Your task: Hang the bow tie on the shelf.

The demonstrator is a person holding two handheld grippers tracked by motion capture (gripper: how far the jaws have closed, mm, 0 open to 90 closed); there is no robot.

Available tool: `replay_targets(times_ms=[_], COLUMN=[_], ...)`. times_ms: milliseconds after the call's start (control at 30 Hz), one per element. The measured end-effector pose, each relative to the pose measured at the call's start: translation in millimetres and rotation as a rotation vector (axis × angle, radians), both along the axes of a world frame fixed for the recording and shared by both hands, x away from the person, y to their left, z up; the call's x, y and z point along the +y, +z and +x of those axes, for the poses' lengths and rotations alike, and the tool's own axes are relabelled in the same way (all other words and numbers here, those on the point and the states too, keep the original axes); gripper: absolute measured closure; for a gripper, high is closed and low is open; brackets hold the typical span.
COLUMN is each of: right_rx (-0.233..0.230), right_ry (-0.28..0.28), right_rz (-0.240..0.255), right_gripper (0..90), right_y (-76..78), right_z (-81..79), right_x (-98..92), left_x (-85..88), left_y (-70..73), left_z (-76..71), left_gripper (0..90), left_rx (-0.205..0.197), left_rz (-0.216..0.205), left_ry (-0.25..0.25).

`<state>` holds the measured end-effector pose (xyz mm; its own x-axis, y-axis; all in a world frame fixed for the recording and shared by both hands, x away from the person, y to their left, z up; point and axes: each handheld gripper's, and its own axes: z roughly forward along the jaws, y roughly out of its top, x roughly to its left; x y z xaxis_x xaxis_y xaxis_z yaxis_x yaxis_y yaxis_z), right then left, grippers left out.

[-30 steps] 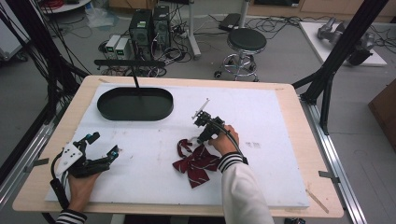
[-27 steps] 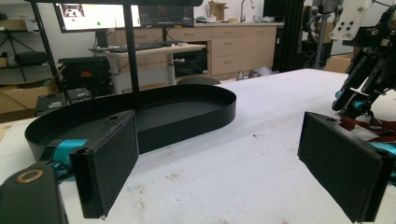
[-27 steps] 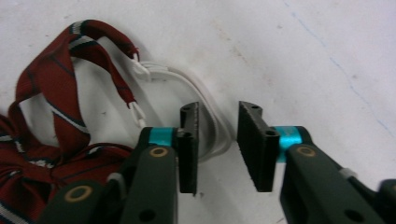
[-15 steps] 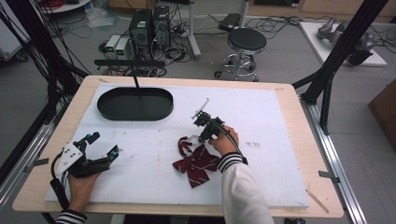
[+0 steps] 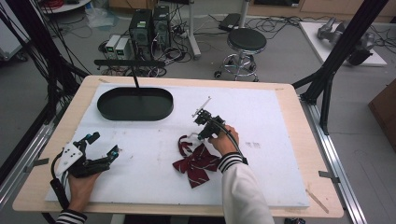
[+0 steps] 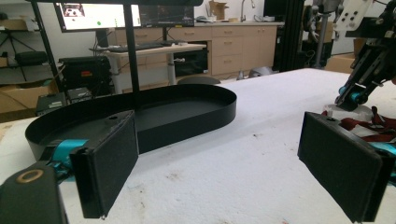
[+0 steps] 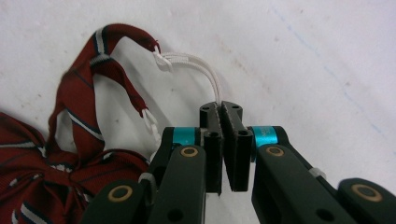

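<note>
Right gripper [image 7: 223, 116], centre of its own view: jaws pressed together on the white elastic cord loop [image 7: 201, 65] of the dark red striped fabric bow tie [image 7: 56, 177]. The cord runs from between the pads up and left to the red strap, whose stitched ends show white.

High view, centre of frame: the same gripper [image 5: 205, 125] sits just above the bow tie [image 5: 196, 163], which lies flat on the white foam-covered table top [image 5: 280, 121], below and right of the black oval metal tray [image 5: 135, 103]. Tie and tray are well apart. Tray looks empty, as far as the high view and the left gripper view show.

Left gripper [image 5: 100, 151], lower left of the high view: resting on the board in the person's left hand [image 5: 83, 184], nothing in it. Its own view shows the two black padded jaws standing wide apart, with the tray [image 6: 154, 112] beyond them in mid-frame and the other gripper with a bit of red cloth at the right edge.

Progress, as judged:
- Done: cord caught by the right gripper.
- Not yet done: the tie is not lifted; the bow itself lies on the board.
- Left to do, most likely: raise the tie by its cord, carry it up and left across the frame, and set it in the tray. The left gripper has no part in it so far.
</note>
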<state>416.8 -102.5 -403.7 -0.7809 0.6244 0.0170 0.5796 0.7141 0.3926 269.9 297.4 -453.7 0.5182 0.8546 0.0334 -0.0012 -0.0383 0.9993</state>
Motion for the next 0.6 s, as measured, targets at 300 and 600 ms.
replay_targets(times_ms=[300, 600], right_rx=[-0.109, -0.247], right_ry=[-0.021, -0.066], right_rz=[0.101, 0.198], right_gripper=[87.2, 87.3], right_y=[16.1, 34.1], right_z=[-4.1, -11.1], right_x=[-1.4, -2.1], left_x=[0.0, 0.0], left_y=[0.1, 0.2], left_z=[0.0, 0.3], left_gripper=[12.7, 12.7], left_rx=[0.000, 0.004], left_rz=[0.000, 0.002], left_ry=[0.001, -0.002])
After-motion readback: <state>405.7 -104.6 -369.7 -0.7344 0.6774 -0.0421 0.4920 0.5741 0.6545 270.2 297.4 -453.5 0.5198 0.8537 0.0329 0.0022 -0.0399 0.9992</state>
